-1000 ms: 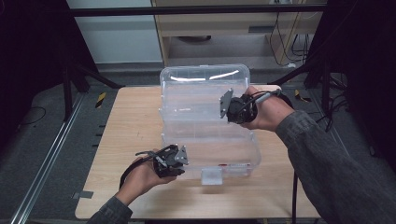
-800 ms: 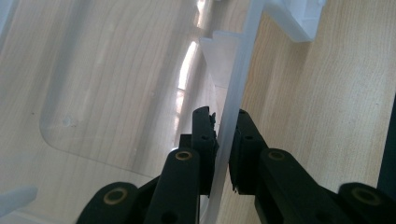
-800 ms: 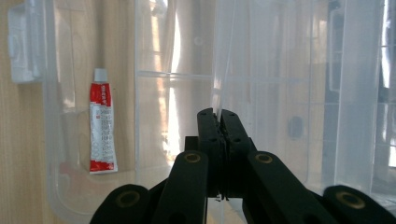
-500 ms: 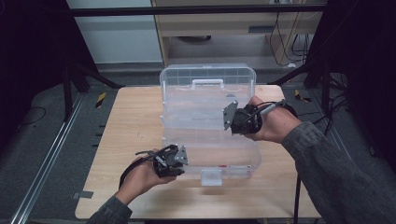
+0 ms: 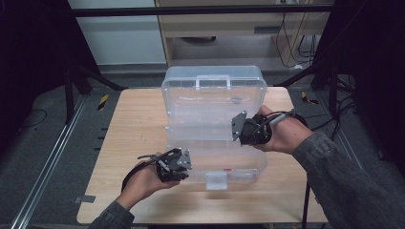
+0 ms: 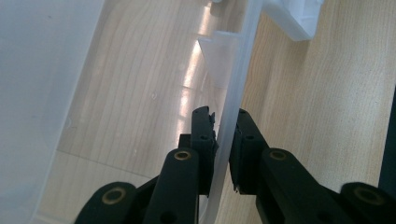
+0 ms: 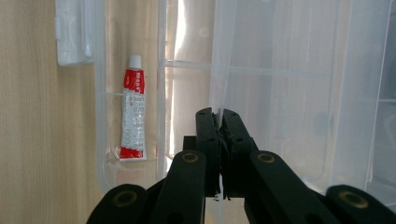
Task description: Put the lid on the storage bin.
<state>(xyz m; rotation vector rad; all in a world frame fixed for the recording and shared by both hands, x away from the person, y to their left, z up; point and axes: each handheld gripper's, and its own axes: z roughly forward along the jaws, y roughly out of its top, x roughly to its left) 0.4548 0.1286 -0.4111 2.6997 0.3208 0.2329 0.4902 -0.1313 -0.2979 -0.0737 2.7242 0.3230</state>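
From the high view, the clear plastic box (image 5: 215, 133) sits mid-counter (image 5: 129, 129), its lid (image 5: 213, 102) raised about upright. The left gripper view shows the left tongs (image 6: 225, 122) clamping the box's front wall. The right gripper view shows the right tongs (image 7: 216, 116) pinched shut on the lid's edge, with a red-and-white tube (image 7: 130, 114) inside. Opening looks nearly done.
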